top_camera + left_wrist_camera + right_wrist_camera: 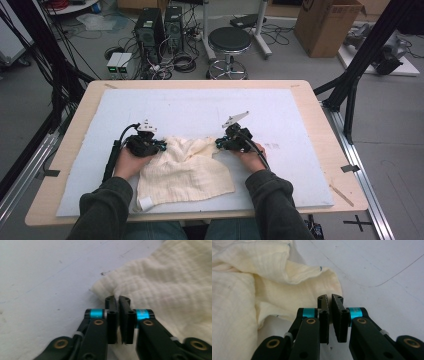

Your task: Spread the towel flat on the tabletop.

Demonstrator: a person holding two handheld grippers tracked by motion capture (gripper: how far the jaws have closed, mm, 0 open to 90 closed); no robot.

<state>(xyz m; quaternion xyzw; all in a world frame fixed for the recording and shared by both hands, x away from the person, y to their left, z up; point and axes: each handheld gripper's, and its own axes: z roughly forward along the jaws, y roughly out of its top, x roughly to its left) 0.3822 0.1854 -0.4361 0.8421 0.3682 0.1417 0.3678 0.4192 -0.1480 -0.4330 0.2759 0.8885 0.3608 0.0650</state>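
Note:
A cream waffle-weave cloth (185, 172) lies rumpled on the white mat (200, 107) near the front of the table. My left gripper (162, 146) is at the cloth's far left corner. In the left gripper view the jaws (118, 299) stand together on the edge of the cloth (162, 282). My right gripper (218, 144) is at the far right corner. In the right gripper view its jaws (330, 298) pinch a folded corner of the cloth (237, 302). A white label (145, 202) shows at the cloth's near left corner.
The mat covers most of a wooden table (325, 130). Both forearms in dark sleeves come in from the bottom edge. Beyond the table stand a black stool (229, 42), computer towers (160, 27) with cables, and a cardboard box (325, 22).

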